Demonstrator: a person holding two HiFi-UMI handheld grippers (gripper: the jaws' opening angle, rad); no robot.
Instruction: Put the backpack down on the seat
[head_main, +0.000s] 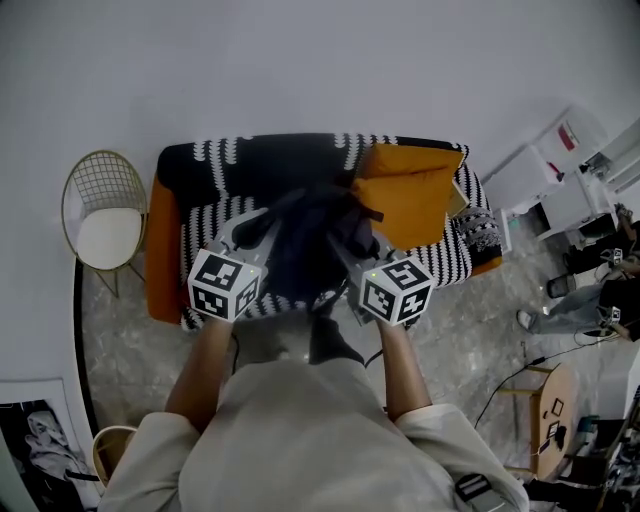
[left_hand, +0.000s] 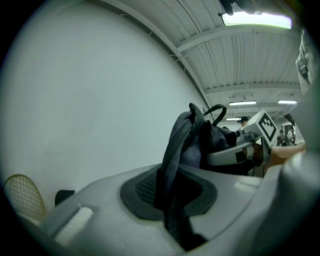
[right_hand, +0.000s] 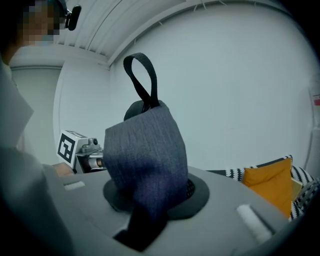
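Backpack (head_main: 308, 240) hangs between 2 tongs over the sofa seat (head_main: 203, 232), near its front edge. Left tongs (left_hand: 167, 200) are clamped on a strap (left_hand: 175, 145); right tongs (right_hand: 145, 210) pinch its fabric. By my judgement, lowering and release are left. An orange cushion (head_main: 410, 195) crowds the seat's right end.

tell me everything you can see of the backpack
The backpack is dark grey-blue woven fabric, with a black loop handle on top and dark straps. It is upright between the two grippers: the left gripper has its jaws shut on a strap, the right gripper on a fold of the fabric. It hangs over the striped sofa seat, beside an orange cushion. Whether it touches the seat cannot be told.
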